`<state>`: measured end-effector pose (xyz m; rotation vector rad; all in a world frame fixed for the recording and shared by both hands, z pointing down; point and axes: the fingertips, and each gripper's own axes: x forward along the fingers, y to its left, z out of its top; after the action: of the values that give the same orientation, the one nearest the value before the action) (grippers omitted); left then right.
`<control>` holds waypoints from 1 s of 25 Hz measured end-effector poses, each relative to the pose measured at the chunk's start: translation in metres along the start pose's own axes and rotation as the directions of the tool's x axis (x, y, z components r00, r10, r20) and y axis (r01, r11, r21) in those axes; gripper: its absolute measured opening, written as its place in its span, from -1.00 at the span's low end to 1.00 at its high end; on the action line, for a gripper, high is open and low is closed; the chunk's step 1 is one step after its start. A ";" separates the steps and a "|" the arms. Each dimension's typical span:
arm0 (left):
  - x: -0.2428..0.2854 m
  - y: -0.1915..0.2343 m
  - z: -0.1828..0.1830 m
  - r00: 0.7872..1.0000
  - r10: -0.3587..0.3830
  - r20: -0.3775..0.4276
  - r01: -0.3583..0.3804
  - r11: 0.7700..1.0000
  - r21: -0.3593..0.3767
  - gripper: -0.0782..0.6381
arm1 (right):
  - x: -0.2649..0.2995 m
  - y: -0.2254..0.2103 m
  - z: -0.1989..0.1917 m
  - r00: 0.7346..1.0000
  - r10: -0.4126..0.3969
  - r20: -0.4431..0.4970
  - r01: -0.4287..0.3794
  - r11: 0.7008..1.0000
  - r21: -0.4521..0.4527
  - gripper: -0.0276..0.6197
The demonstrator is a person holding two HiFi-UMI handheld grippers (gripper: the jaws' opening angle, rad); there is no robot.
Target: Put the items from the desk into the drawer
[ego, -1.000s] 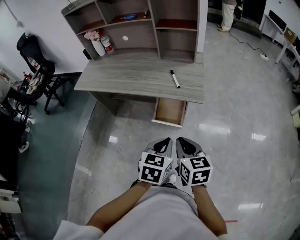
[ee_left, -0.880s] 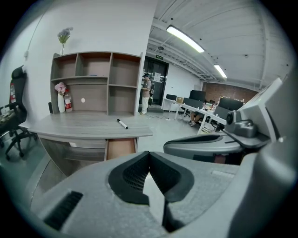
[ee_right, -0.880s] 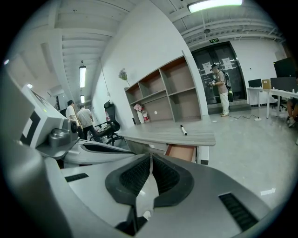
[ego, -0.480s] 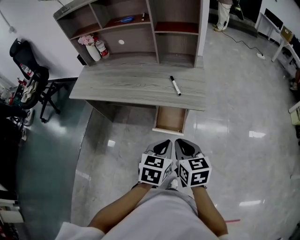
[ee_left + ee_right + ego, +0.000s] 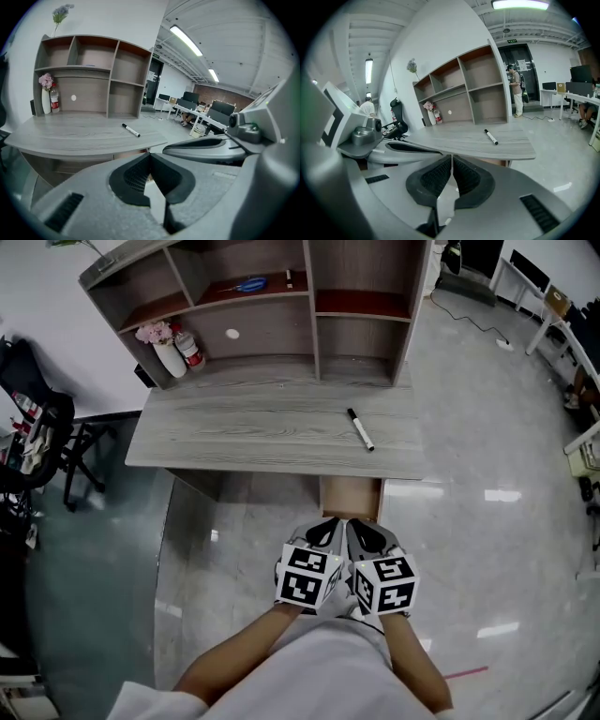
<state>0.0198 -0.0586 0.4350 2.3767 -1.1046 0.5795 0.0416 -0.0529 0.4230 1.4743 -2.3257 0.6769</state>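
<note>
A black-and-white marker (image 5: pixel 360 428) lies on the grey wooden desk (image 5: pixel 244 442), right of its middle; it also shows as the marker (image 5: pixel 131 130) and the marker (image 5: pixel 491 136). Below the desk's front edge an open drawer (image 5: pixel 351 498) juts out, mostly hidden. My left gripper (image 5: pixel 325 530) and right gripper (image 5: pixel 364 532) are held side by side close to my body, just short of the drawer. Both have their jaws shut with nothing between them, as with the left gripper (image 5: pixel 149 157) and the right gripper (image 5: pixel 452 159).
A shelf unit (image 5: pixel 309 306) stands on the desk's back, with a vase of flowers (image 5: pixel 159 348), a red bottle (image 5: pixel 190 348) and a blue item (image 5: pixel 248 284). A black chair (image 5: pixel 37 442) sits at the left. White tables (image 5: pixel 553 310) stand far right. The floor is glossy grey.
The desk and drawer have drawn nearer and lower in the head view as I moved forward. The grippers stay together, shut, in the same pose.
</note>
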 end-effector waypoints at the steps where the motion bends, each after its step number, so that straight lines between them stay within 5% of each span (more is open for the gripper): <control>1: 0.000 0.007 0.003 1.000 -0.010 0.000 0.010 1.000 0.002 -0.77 | 0.006 0.003 0.003 1.000 -0.009 -0.001 0.009 1.000 0.000 -0.91; 15: 0.001 0.077 0.024 0.995 -0.098 0.001 0.098 0.995 0.011 -0.77 | 0.062 0.025 0.039 0.992 -0.125 0.005 0.125 0.992 -0.018 -0.91; 25: 0.034 0.087 0.040 0.996 -0.092 -0.020 0.092 0.996 0.021 -0.77 | 0.084 -0.013 0.055 0.990 -0.139 0.007 0.139 0.990 -0.020 -0.91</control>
<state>-0.0208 -0.1512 0.4406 2.4214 -0.9797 0.5831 0.0179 -0.1509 0.4211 1.6129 -2.2023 0.6099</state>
